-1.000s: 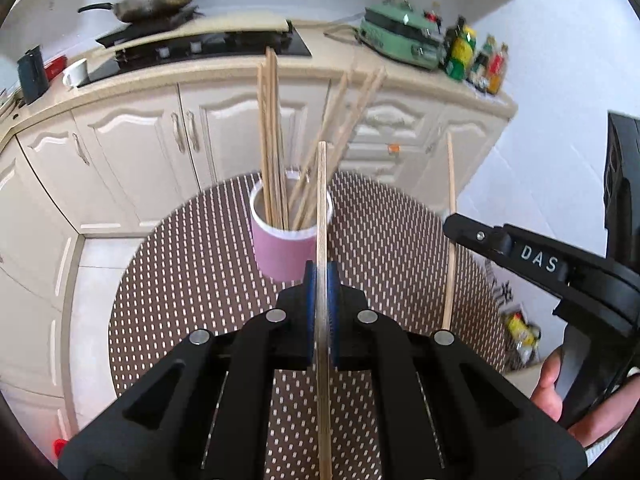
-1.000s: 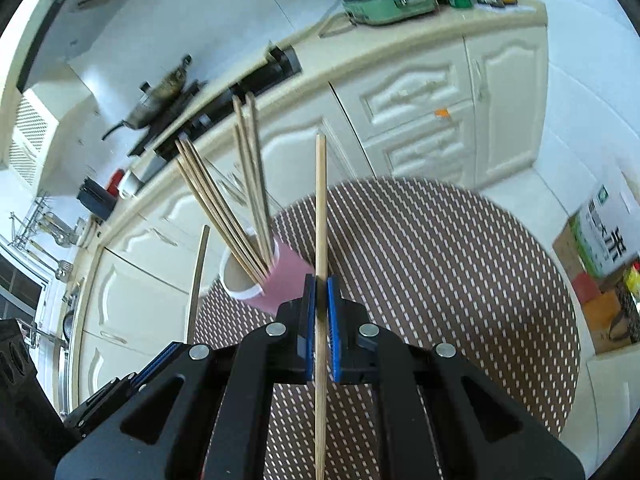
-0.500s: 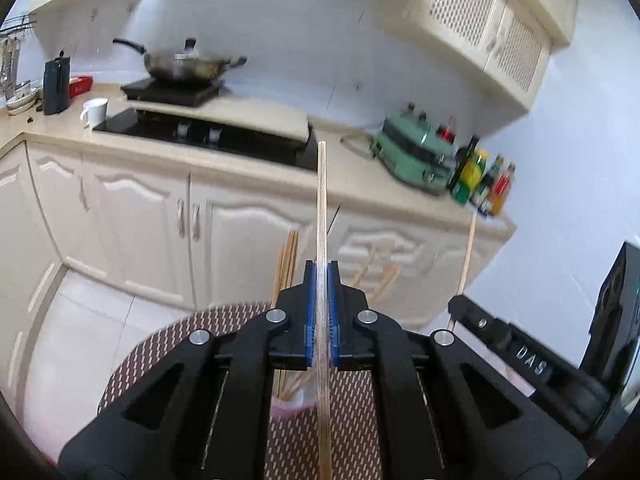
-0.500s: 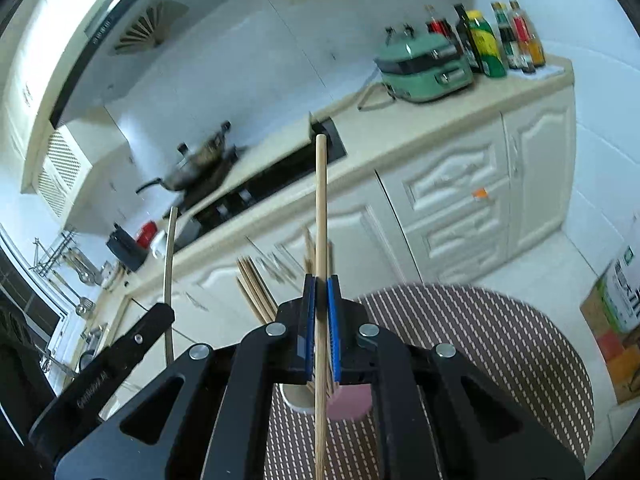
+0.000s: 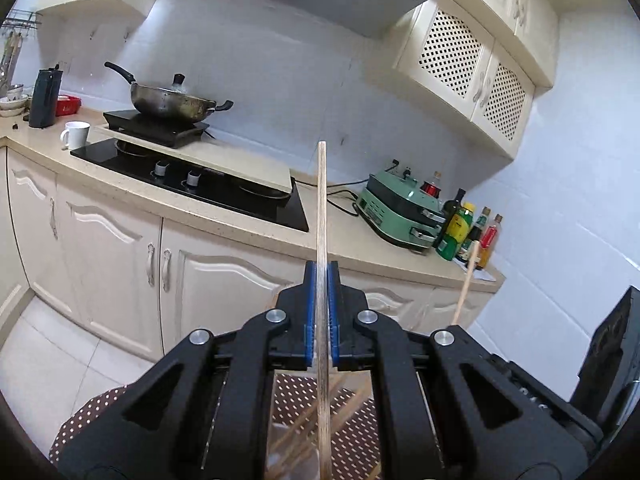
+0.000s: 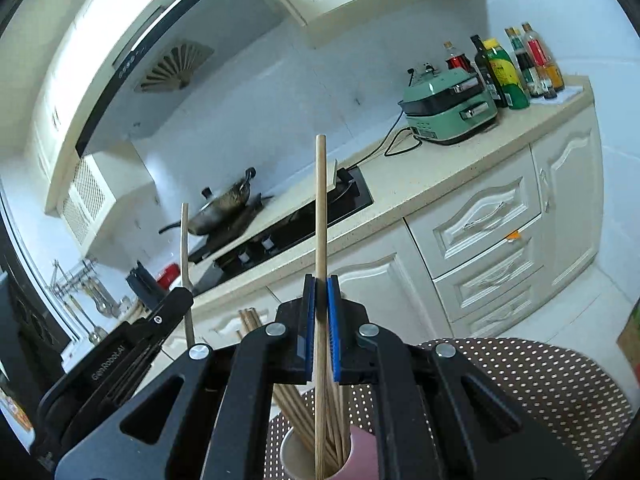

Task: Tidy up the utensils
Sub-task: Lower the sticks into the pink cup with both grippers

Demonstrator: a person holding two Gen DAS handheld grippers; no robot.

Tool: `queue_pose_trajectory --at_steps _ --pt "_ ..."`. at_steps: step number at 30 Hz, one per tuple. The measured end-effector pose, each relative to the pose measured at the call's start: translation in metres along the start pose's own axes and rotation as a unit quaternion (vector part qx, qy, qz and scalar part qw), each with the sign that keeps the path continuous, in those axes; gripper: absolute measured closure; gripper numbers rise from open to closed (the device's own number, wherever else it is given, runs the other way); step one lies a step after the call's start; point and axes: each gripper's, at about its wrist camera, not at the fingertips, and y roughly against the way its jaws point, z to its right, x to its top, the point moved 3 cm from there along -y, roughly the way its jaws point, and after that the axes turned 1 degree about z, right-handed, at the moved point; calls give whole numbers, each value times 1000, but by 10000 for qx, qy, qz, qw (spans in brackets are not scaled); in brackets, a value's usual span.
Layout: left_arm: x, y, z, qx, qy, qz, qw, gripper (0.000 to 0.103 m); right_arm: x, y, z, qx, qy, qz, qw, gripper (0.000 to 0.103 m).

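My left gripper (image 5: 321, 280) is shut on a wooden chopstick (image 5: 321, 208) held upright. My right gripper (image 6: 320, 292) is shut on another wooden chopstick (image 6: 320, 208), also upright, with its lower end inside the pink cup (image 6: 362, 452). The cup holds several chopsticks (image 6: 292, 404) and stands on the brown dotted round table (image 6: 520, 380). In the left wrist view the cup is hidden behind the gripper; some chopsticks (image 5: 300, 432) show between the fingers. The right gripper with its chopstick (image 5: 466, 284) shows at the right; the left gripper (image 6: 132, 344) shows at the left of the right wrist view.
A kitchen counter (image 5: 224, 204) with cream cabinets lies behind the table. On it are a black hob (image 5: 192, 176), a wok (image 5: 168, 100), a white mug (image 5: 75, 134), a green appliance (image 5: 404, 212) and several bottles (image 5: 468, 232).
Both grippers have tilted upward, from looking down at the table and cup to looking at the counter and wall. Both still grip their chopsticks, now over the cup.
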Motion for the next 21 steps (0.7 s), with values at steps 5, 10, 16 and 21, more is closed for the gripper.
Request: queue_pose_trajectory --at_steps 5,10,16,21 --pt "-17 -13 -6 52 -196 280 9994 97 -12 -11 15 170 -305 174 9992 98" --pt "-29 -16 -9 86 -375 518 9979 97 -19 -12 9 266 -170 431 9986 98" --pt "-47 -20 -17 320 -400 357 9980 97 -33 -10 4 129 277 518 9982 98" --pt "-68 -24 -22 435 -523 79 9977 97 -48 -11 6 39 391 383 9985 98"
